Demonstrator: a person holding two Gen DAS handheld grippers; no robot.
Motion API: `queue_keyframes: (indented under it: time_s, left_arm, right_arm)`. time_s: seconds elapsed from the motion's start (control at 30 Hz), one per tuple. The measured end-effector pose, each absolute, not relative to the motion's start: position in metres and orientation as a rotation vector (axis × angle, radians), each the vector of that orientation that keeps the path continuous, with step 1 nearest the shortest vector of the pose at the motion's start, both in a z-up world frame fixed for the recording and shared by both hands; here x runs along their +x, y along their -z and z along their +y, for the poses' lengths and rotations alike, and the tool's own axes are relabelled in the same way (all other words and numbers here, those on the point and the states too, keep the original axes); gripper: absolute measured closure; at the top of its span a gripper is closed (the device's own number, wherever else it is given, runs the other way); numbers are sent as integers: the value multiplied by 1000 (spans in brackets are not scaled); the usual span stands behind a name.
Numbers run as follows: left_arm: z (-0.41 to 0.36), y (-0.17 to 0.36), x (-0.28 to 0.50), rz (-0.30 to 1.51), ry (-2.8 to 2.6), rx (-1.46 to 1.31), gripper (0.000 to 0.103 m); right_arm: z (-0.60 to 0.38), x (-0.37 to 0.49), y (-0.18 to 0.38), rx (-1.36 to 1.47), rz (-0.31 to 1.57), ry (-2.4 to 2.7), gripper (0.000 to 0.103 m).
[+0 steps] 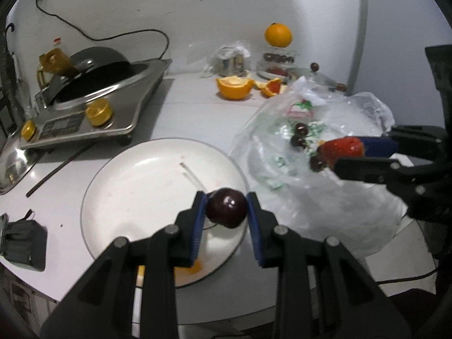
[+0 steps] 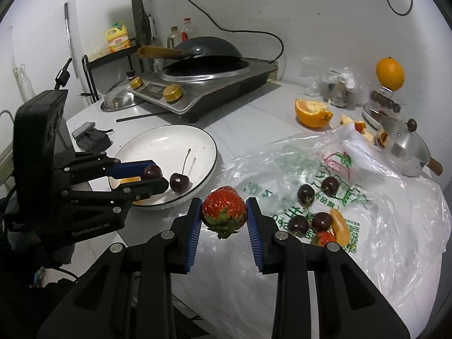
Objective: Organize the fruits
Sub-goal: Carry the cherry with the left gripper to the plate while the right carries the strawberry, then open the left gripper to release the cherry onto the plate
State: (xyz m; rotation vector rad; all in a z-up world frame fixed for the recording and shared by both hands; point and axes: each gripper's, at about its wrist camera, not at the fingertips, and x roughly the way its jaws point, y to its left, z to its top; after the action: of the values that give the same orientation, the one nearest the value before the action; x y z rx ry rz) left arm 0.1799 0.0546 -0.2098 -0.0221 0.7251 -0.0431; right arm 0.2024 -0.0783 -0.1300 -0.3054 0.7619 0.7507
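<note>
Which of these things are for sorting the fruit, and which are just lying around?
For the job:
- left gripper holding a cherry
- right gripper holding a strawberry
- white plate with another cherry on it
- loose cherries on the plastic bag

Just lying about:
- wok on the cooker
- whole orange
- small pot
- cut orange

Black angular linkages, silver screws (round), ribbed blue fingers on both.
</note>
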Motion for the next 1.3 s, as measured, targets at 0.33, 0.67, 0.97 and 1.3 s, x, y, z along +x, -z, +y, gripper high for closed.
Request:
queue_keyframes:
  time_s: [0.33,0.67,0.97,1.3]
  left_arm:
    - [72,225,185,762,24,-48,73]
    - [78,232,189,788,32,-79,70]
    - [90,220,181,734,38,-128,42]
    - [122,211,171,694,-23,-157,42]
  right_arm:
    - [-64,201,132,-322,768,-767,69]
    - [-58,204,132,-332,771,-769,69]
    - [-49,205,134,-348,777,-769,70]
    - [-25,208,135,-374,775,-794,70]
